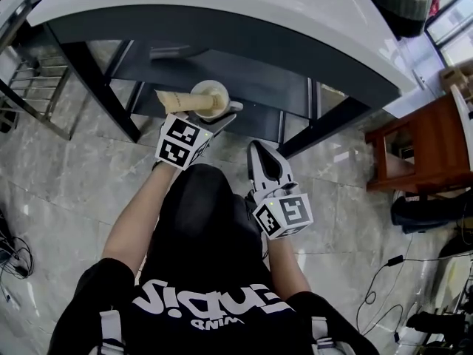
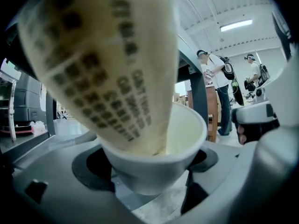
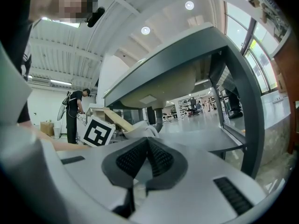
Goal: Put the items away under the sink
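There is one cup (image 2: 154,164), and it is white. One tube (image 2: 107,64) stands in it. The tube is pale yellow with dark print and leans toward 10 o'clock in the head view. There are two grippers. The left gripper (image 1: 214,115) squeezes the cup from both sides, so the cup sits tight between its jaws. The right gripper (image 3: 147,146) has its jaws pressed together with nothing in them. In the head view it is at 4 o'clock from the cup, near but not touching.

The cup is held at the front edge of the one dark shelf (image 1: 255,120) under the sink top (image 1: 222,6). I cannot tell if it touches the shelf. The white top curves over the cup at 12 o'clock. Two dark legs stand under it, one (image 1: 100,87) at 9 o'clock from the cup and one (image 1: 325,128) at 3 o'clock. The gap between the legs is wide, and the cup is about in the middle of it.

One wooden stool (image 1: 414,146) stands far off at 3 o'clock. One metal rack (image 1: 29,87) is far off at 9 o'clock. Bare stone floor (image 1: 81,176) lies between them.
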Demonstrator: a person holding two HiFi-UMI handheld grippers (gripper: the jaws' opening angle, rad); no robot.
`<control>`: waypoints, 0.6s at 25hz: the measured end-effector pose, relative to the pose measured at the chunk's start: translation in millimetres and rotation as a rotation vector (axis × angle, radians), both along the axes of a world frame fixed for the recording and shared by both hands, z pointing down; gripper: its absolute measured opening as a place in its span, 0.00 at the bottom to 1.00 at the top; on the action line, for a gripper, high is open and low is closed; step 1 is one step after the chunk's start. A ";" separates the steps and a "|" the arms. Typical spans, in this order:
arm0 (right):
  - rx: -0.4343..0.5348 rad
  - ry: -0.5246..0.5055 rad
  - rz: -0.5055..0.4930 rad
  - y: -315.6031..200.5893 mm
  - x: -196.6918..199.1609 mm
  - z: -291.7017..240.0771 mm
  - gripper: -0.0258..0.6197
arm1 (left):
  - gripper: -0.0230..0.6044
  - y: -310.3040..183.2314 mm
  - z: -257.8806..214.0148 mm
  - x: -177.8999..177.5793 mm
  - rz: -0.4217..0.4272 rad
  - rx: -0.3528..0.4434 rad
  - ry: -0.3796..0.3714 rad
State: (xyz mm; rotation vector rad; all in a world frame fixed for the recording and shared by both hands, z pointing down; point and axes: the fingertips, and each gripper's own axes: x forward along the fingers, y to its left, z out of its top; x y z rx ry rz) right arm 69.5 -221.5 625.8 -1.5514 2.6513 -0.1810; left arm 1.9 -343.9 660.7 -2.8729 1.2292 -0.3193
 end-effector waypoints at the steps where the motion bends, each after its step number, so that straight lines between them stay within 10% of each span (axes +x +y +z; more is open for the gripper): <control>1: -0.001 -0.001 0.002 -0.2 0.9 0.4 0.07 | 0.78 -2.8 2.6 1.3 0.002 -0.005 -0.005; 15: -0.016 -0.010 -0.001 -6.9 6.2 5.0 0.07 | 0.78 -53.2 17.1 13.5 -0.038 -0.034 -0.054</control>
